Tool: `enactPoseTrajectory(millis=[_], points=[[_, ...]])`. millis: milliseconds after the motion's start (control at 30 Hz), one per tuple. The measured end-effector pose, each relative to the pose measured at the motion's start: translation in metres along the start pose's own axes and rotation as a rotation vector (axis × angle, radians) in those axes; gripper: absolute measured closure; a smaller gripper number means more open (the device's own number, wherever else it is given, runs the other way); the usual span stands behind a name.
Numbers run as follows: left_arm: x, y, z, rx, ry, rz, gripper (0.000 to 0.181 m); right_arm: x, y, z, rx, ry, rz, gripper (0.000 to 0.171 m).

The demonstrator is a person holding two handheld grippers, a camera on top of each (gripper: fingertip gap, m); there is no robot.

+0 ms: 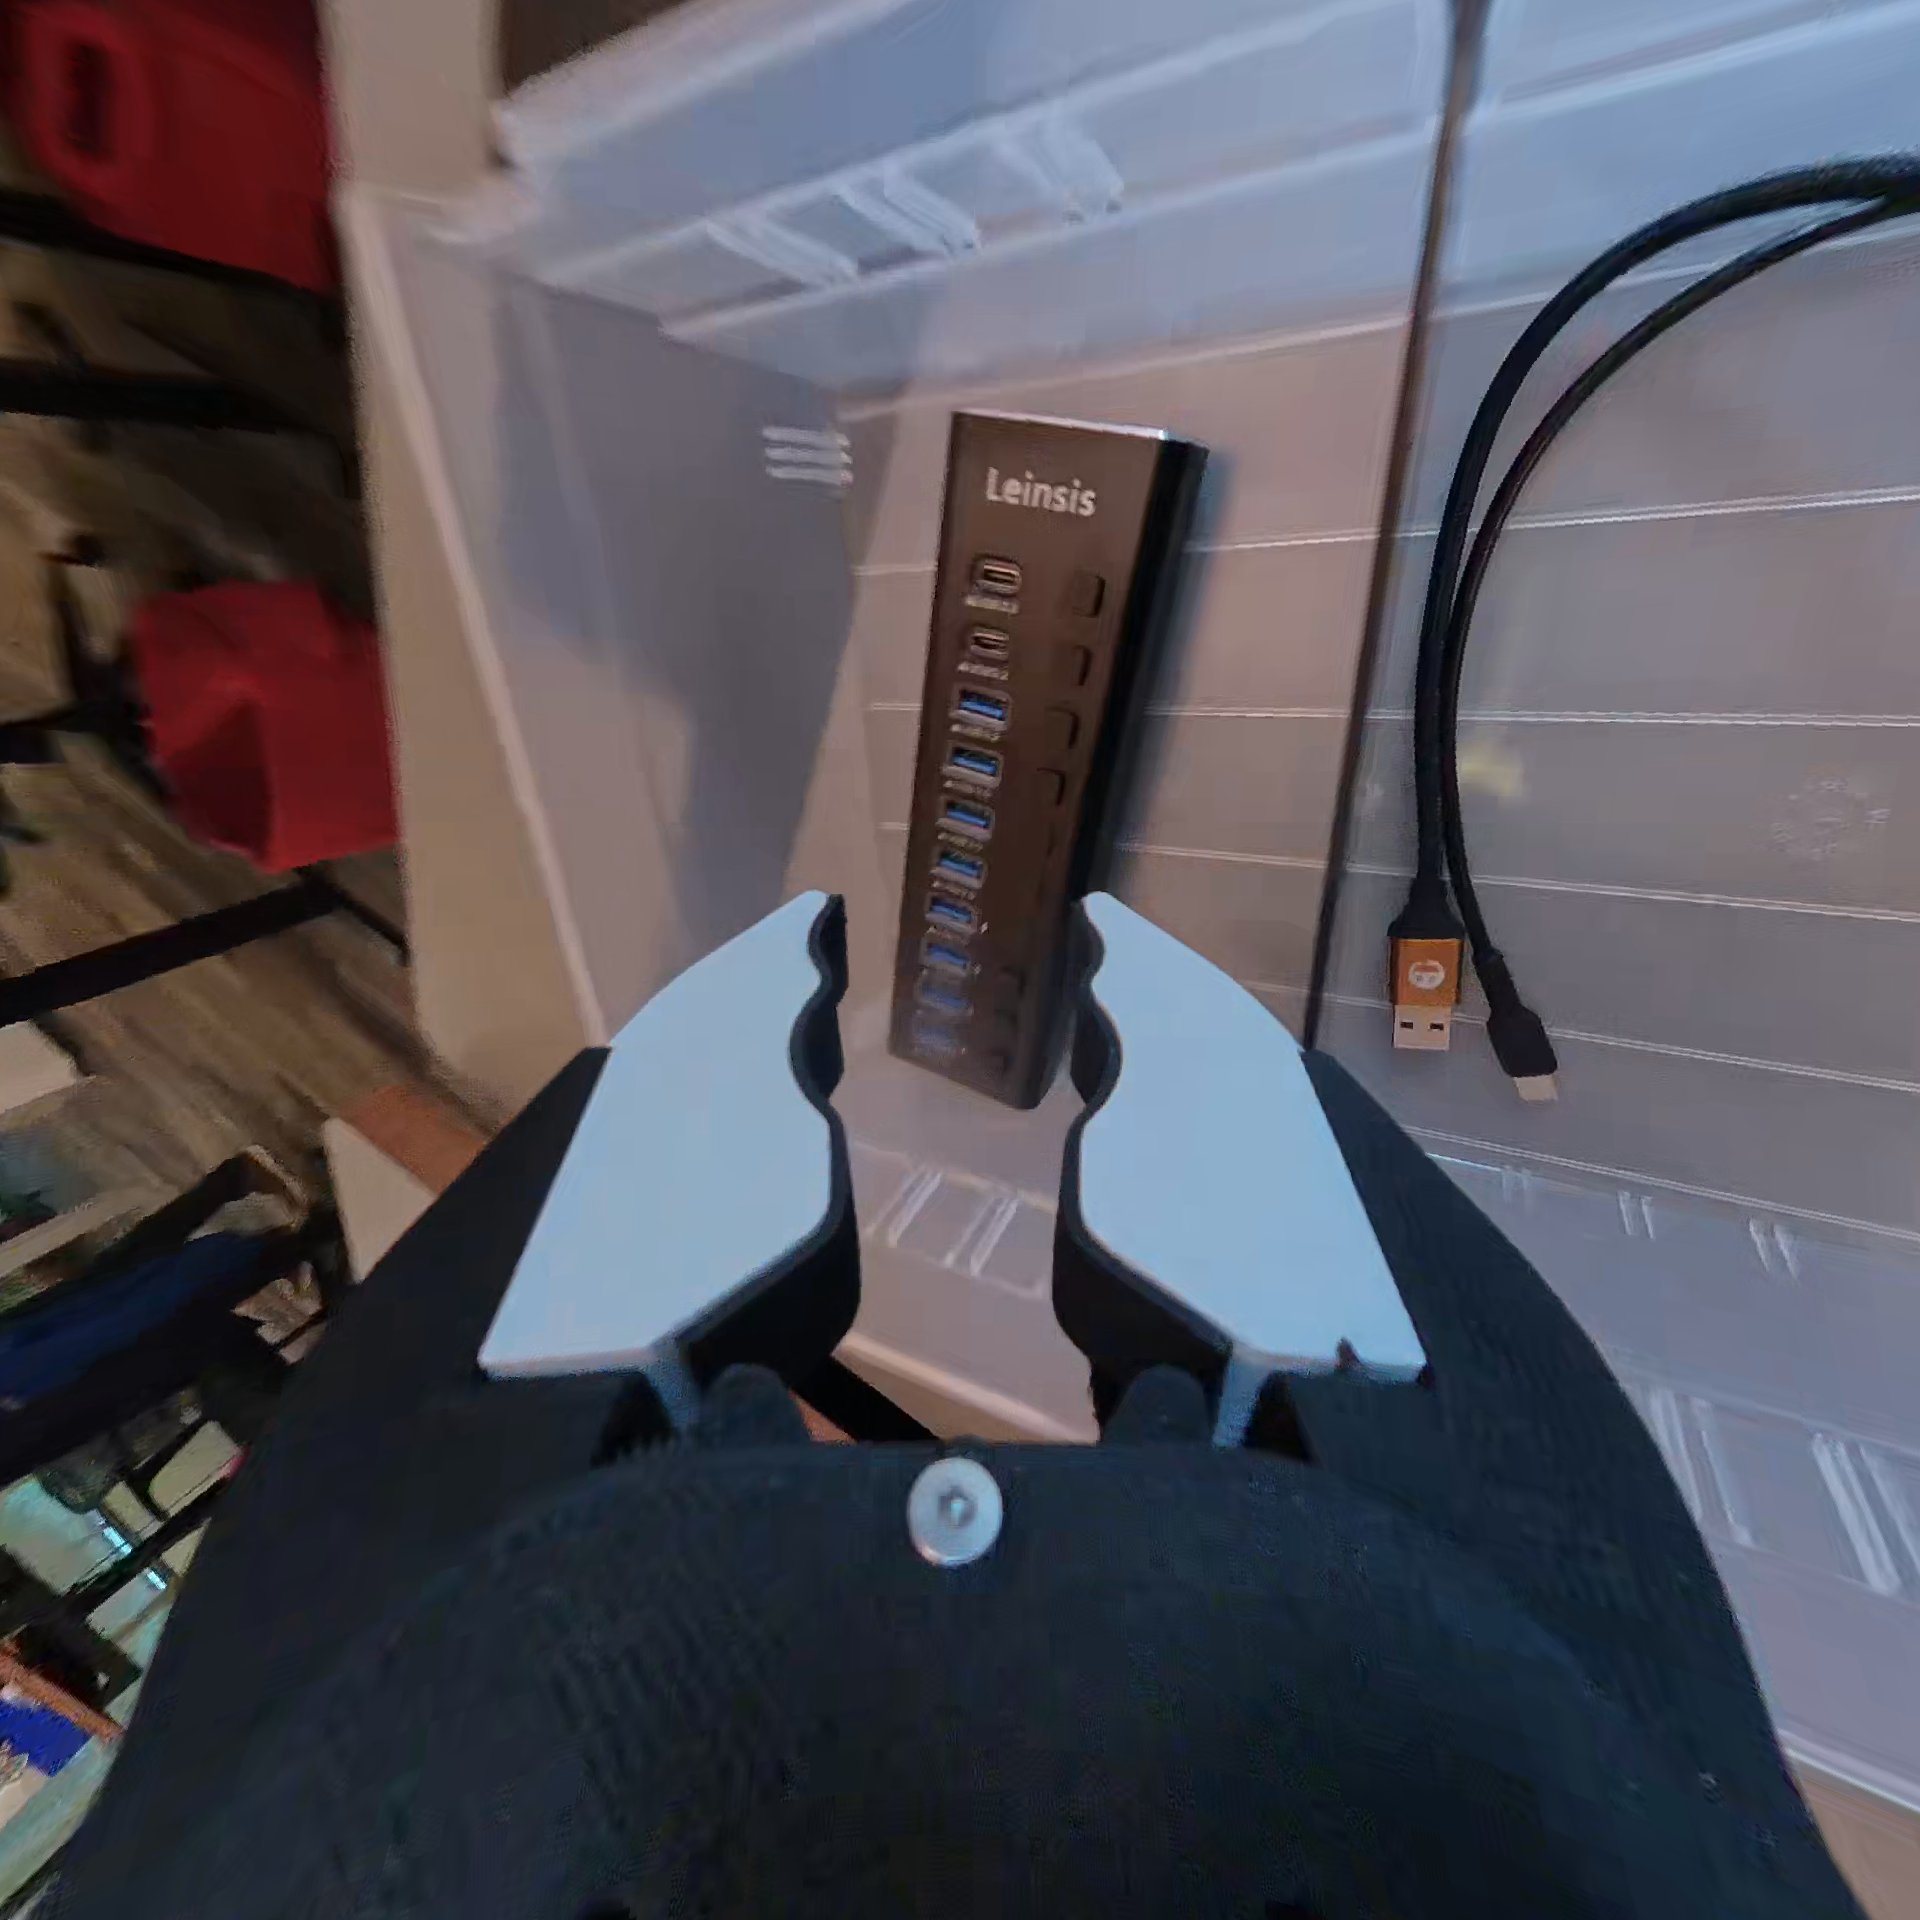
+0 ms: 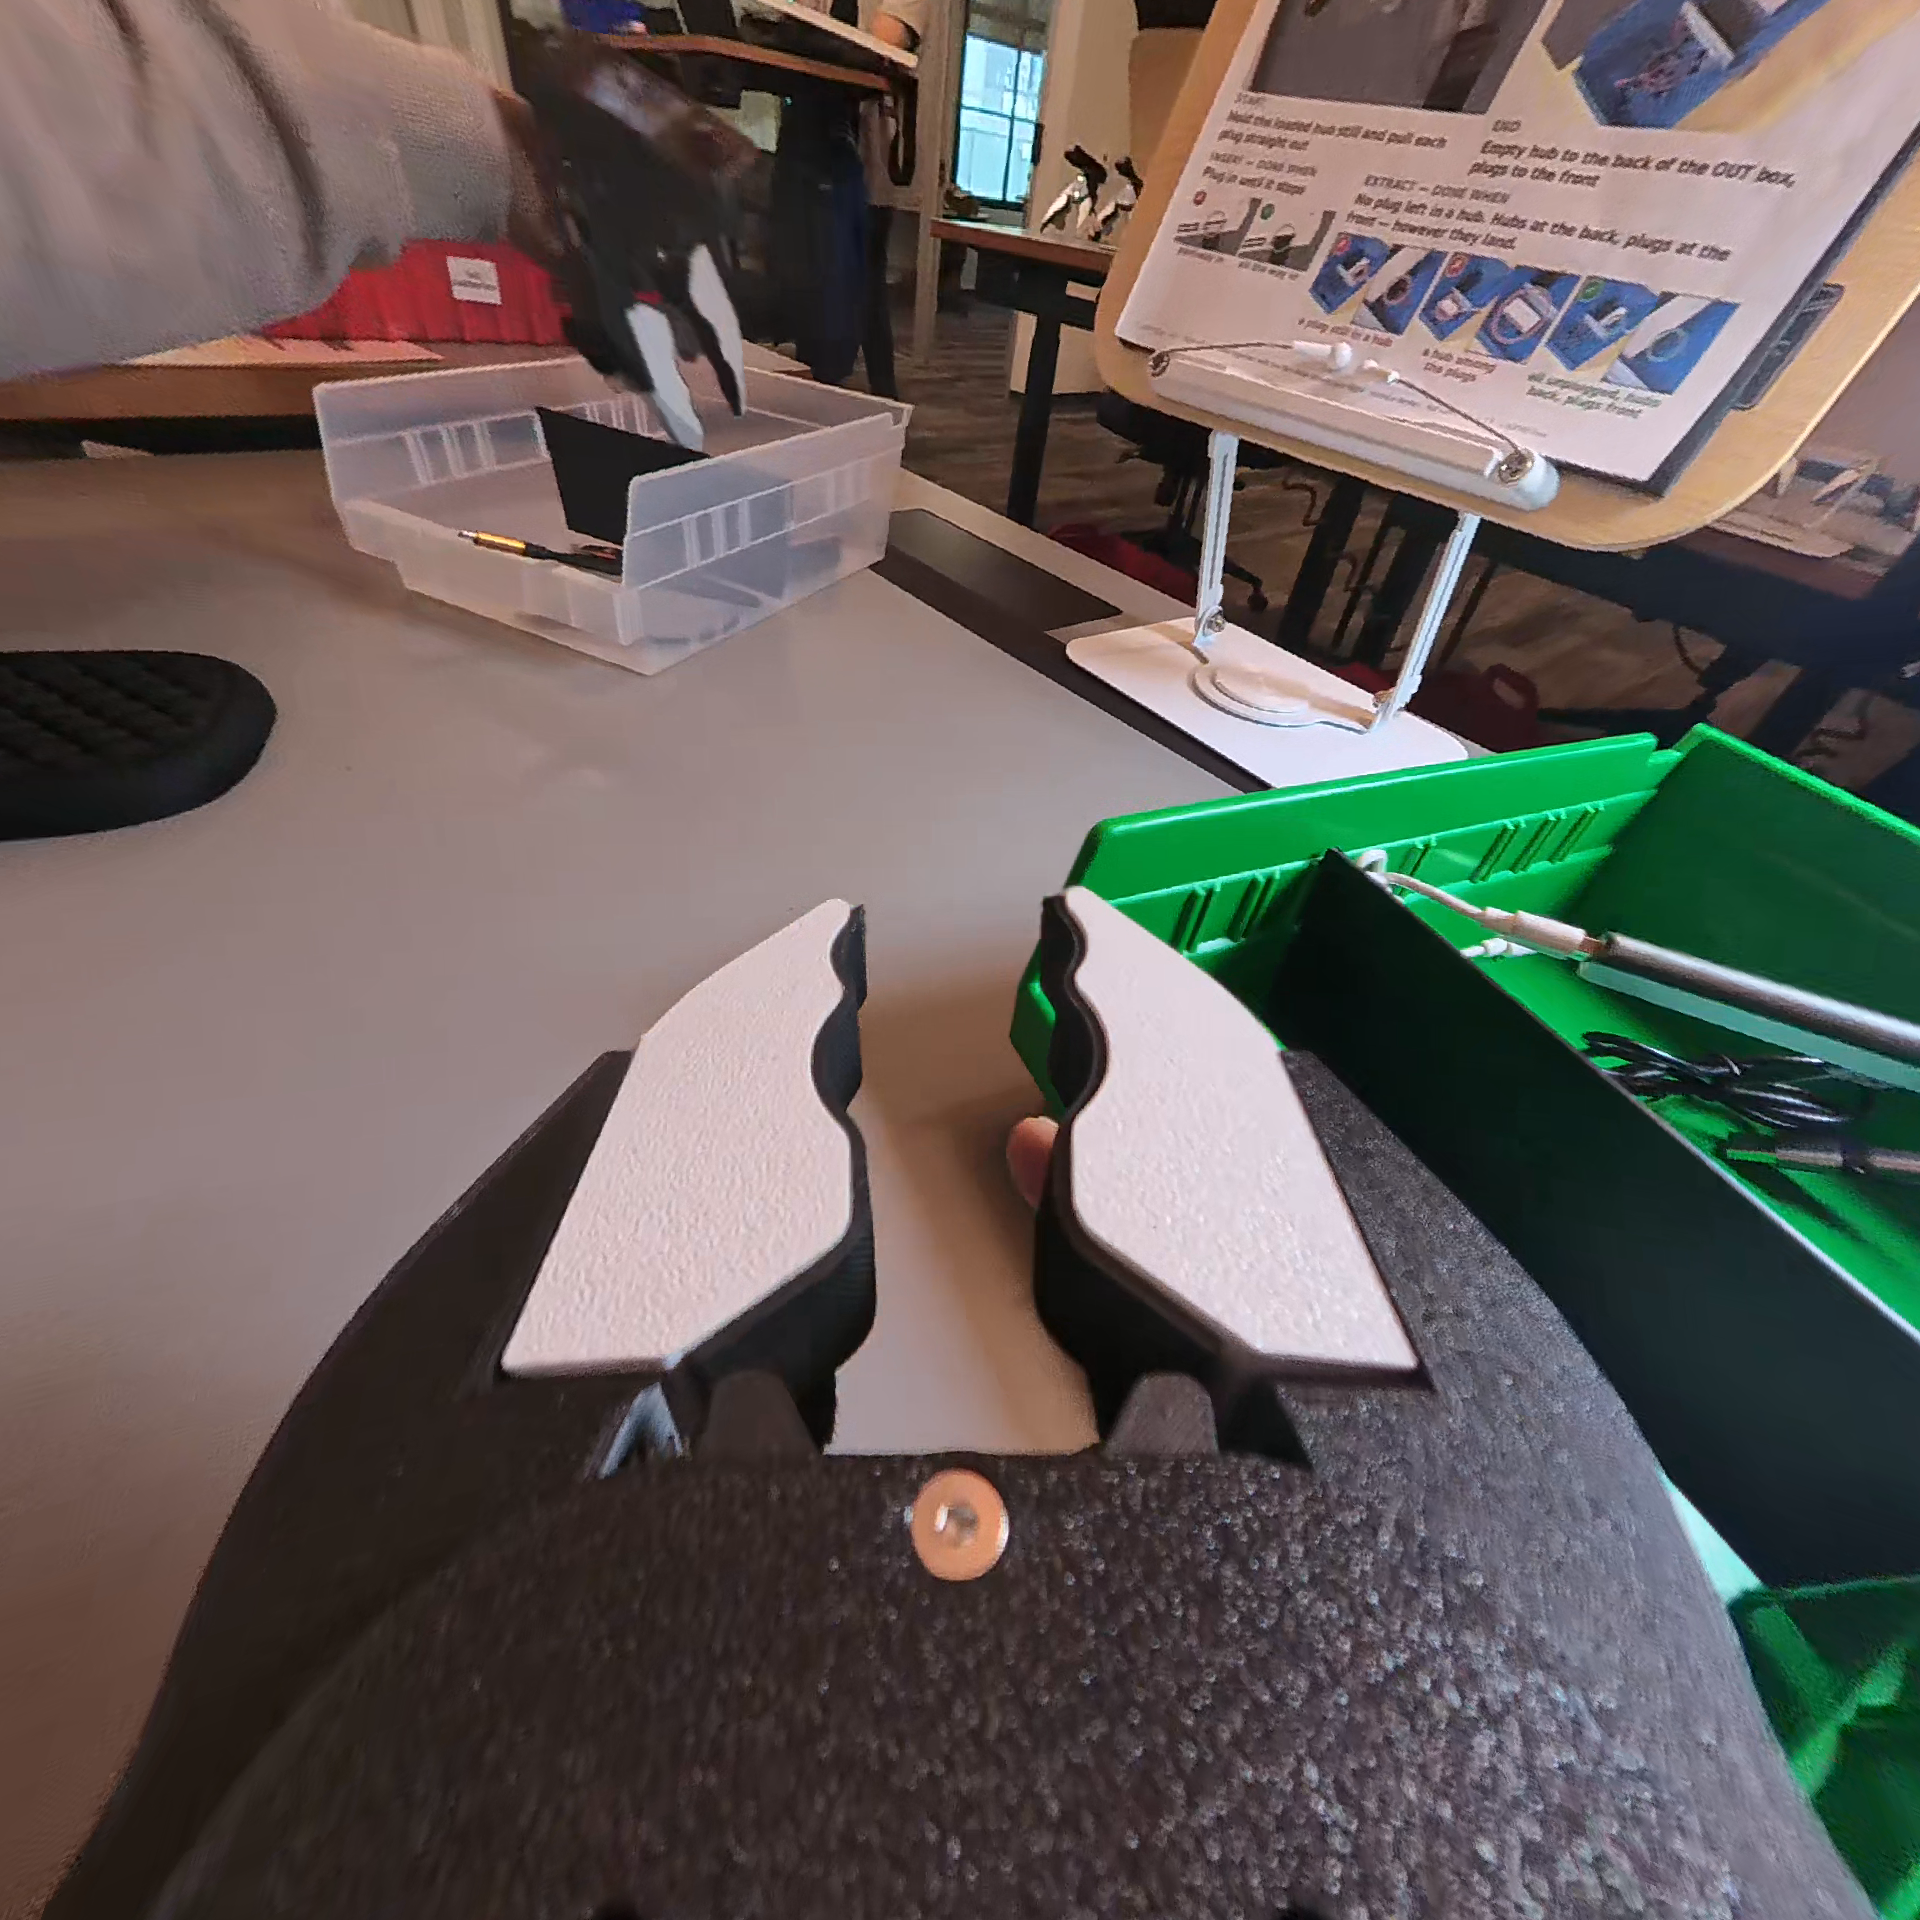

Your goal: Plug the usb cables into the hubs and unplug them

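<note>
Your left tongs (image 1: 956, 997) hang spread apart over the clear ribbed plastic bin (image 1: 1662, 727), holding nothing. The long black multi-port hub (image 1: 1023, 758) lies on the bin floor straight ahead of them, every port bare. Just beside it lie the orange-collared flat USB plug (image 1: 1425, 982) and the slim black oval-tipped plug (image 1: 1522, 1049) on their black braided cables (image 1: 1455, 644).

Your right tongs (image 2: 951, 997) also stand apart and empty, low over the pale grey desk (image 2: 520, 935) by the green plastic bin (image 2: 1351, 821), well away from the hub.

The risk, as I judge it, lies in the grip. Close on the hub across its port face and you block the sockets you need. Take it near one end and it may pivot when a plug pushes in. The hub sits loose on slick plastic, so it will likely skid unless held firmly. Offer the flat plug skewed or flipped and it will jam at the socket mouth.
</note>
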State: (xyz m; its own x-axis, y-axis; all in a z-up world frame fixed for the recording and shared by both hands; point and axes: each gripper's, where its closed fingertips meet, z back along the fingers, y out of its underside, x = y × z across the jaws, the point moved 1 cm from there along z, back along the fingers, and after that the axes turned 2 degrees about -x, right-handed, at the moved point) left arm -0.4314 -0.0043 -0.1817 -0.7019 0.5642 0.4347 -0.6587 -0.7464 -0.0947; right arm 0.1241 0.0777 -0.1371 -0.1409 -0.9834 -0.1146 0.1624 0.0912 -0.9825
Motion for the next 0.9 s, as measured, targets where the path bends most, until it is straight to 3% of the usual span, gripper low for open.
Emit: enactPoseTrajectory(millis=[33, 233, 400, 533, 700, 800, 900], points=[[-0.003, -0.001, -0.012, 0.032, 0.059, -0.014, 0.136, 0.001, 0.002, 0.000, 0.004, -0.008, 0.006, 0.139], [-0.016, 0.006, -0.059, 0.177, 0.286, -0.072, 0.115, 0.001, 0.011, -0.001, -0.002, -0.064, -0.028, 0.139], [-0.013, 0.009, -0.071, 0.143, 0.330, -0.057, 0.123, 0.000, 0.014, -0.010, 0.003, -0.088, -0.054, 0.139], [-0.009, 0.009, -0.066, 0.084, 0.264, -0.039, 0.123, 0.007, 0.016, -0.010, 0.016, -0.103, -0.020, 0.139], [0.005, -0.005, -0.010, -0.128, 0.141, 0.039, 0.124, 0.011, 0.013, -0.008, -0.001, -0.104, -0.032, 0.139], [0.005, -0.031, 0.054, -0.332, 0.033, 0.049, 0.124, 0.016, 0.008, -0.009, -0.010, -0.109, -0.016, 0.139], [-0.032, -0.079, 0.128, -0.613, -0.001, 0.048, 0.124, 0.025, 0.005, -0.016, -0.001, -0.114, 0.009, 0.138]])
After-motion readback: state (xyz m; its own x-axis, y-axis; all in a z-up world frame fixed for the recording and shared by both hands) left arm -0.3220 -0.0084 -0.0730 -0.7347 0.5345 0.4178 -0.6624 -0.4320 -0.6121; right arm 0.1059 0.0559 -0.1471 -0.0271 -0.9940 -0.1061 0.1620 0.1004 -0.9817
